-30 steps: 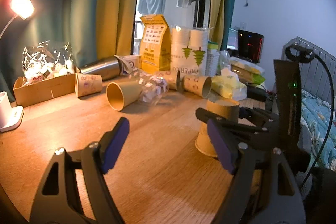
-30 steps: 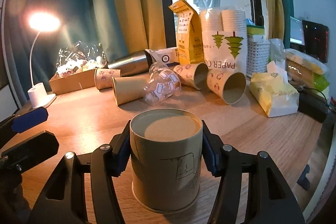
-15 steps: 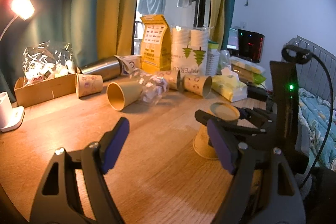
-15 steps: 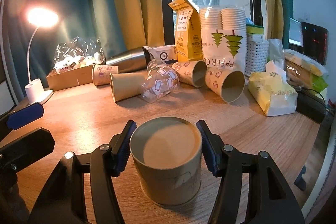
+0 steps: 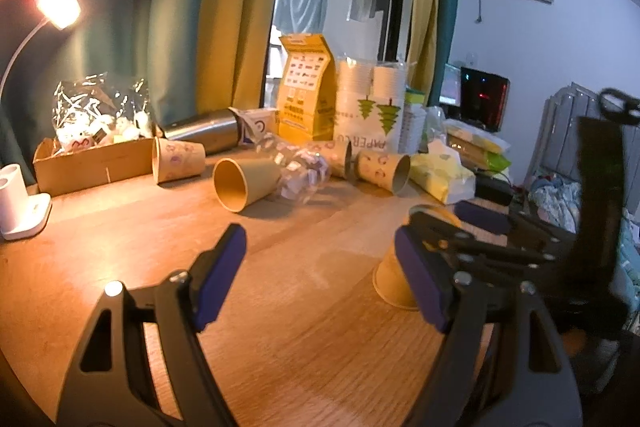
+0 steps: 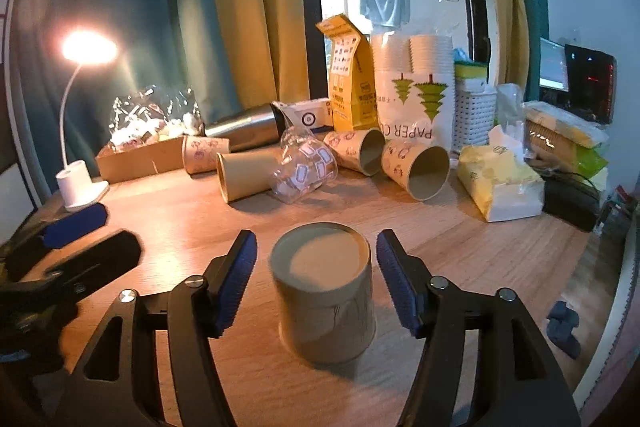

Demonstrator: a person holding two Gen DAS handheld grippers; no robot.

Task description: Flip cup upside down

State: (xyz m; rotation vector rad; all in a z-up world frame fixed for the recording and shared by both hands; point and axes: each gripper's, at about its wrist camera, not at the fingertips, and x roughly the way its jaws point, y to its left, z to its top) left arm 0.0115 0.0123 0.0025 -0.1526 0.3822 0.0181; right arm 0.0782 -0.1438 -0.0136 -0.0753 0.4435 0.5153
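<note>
A tan paper cup (image 6: 326,291) stands upside down on the wooden table (image 6: 460,259), base up, mouth on the wood. My right gripper (image 6: 316,283) is open, with a blue pad on each side of the cup and a gap to both. In the left wrist view the same cup (image 5: 394,279) shows at the right, partly hidden behind my right gripper's fingers (image 5: 436,227). My left gripper (image 5: 320,281) is open and empty, low over the table to the cup's left.
Several paper cups (image 6: 418,167) and a clear plastic cup (image 6: 304,169) lie on their sides at the back. Behind them are a steel flask (image 6: 244,133), a yellow carton (image 6: 350,85) and a paper-cup sleeve (image 6: 414,87). A lamp (image 6: 80,187) and tissue pack (image 6: 502,183) flank them.
My right gripper set the cup down upside down and opened, so its pads now stand off the cup. My left gripper stayed open and shifted slightly.
</note>
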